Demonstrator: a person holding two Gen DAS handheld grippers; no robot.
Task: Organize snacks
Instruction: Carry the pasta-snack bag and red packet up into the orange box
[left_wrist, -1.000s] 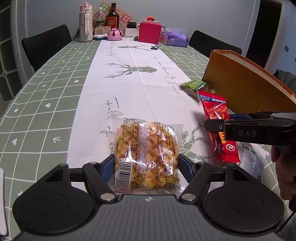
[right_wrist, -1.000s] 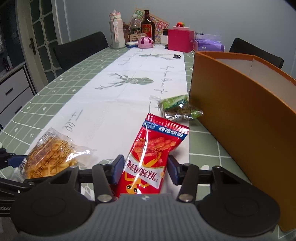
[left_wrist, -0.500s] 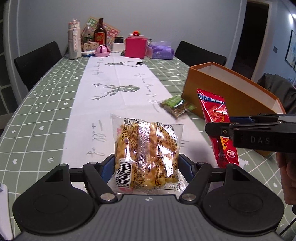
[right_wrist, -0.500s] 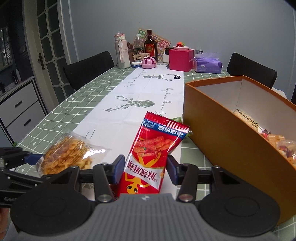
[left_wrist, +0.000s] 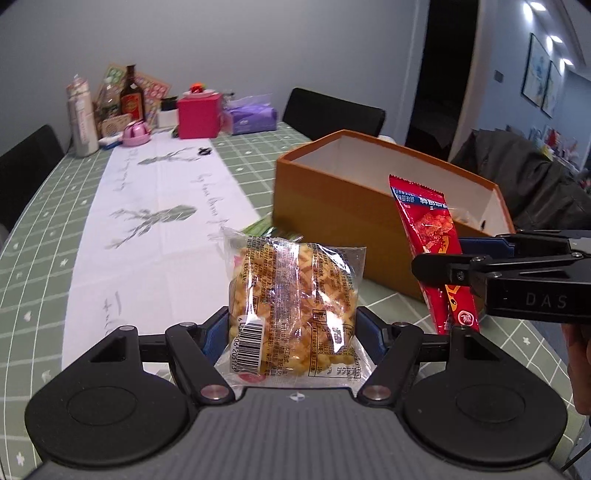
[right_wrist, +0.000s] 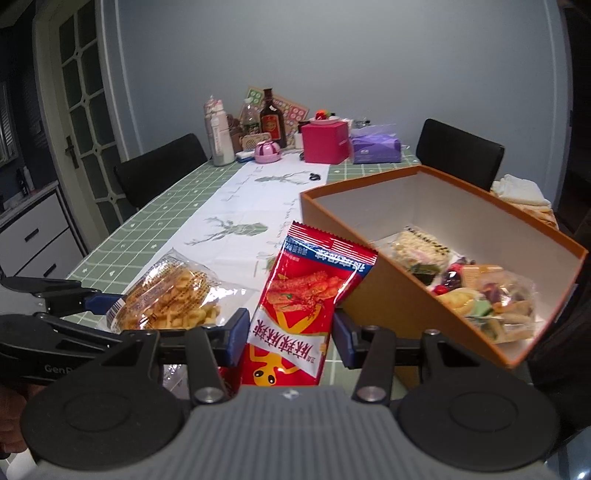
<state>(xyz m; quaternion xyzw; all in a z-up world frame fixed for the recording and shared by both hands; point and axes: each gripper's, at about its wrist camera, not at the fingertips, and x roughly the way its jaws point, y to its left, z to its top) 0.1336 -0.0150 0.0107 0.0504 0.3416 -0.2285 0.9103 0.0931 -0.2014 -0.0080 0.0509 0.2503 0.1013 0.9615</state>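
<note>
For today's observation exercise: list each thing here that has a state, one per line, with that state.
Left tool: shut on the clear bag, held off the table.
Right tool: shut on the red packet.
Clear bag: sealed, gripped at both sides.
Red packet: sealed, held upright beside the box.
Box: open, no lid on it, partly filled with snacks.
Green packet: lying on the table by the box, mostly hidden.

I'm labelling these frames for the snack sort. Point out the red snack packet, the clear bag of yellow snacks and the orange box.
red snack packet (right_wrist: 295, 291), right wrist view, printed front.
clear bag of yellow snacks (left_wrist: 291, 295), left wrist view, middle of the bag.
orange box (right_wrist: 388, 295), right wrist view, near outer wall.
</note>
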